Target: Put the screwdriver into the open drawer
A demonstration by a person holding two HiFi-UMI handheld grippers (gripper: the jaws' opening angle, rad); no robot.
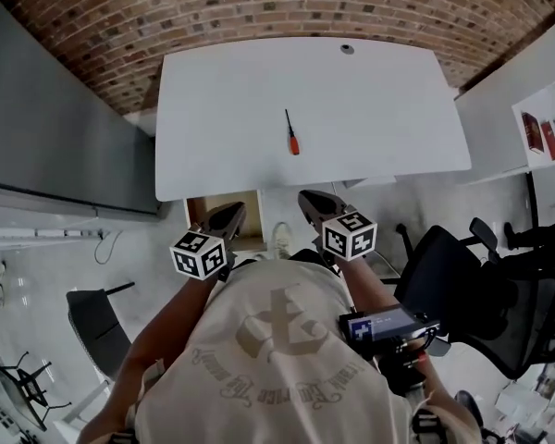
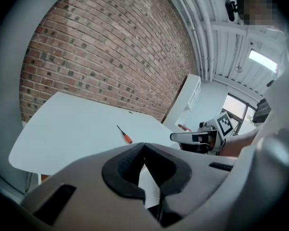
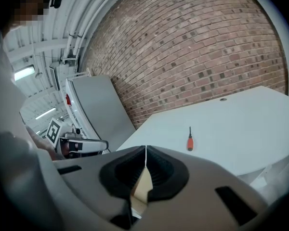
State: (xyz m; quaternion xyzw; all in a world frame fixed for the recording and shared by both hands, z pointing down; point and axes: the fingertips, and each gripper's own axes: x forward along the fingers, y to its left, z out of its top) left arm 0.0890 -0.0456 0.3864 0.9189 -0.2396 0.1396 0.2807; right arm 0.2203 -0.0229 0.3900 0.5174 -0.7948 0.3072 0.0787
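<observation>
The screwdriver, orange-handled with a thin dark shaft, lies alone on the white table, near its middle. It also shows as the screwdriver in the left gripper view and the screwdriver in the right gripper view, well beyond both sets of jaws. The open drawer shows its brown inside under the table's front edge at the left. My left gripper hovers over the drawer, shut and empty. My right gripper is just short of the table's front edge, shut with nothing in it.
A grey cabinet stands left of the table, and a white unit stands to the right. A black office chair is at my right and another dark chair at my lower left. A brick wall lies behind the table.
</observation>
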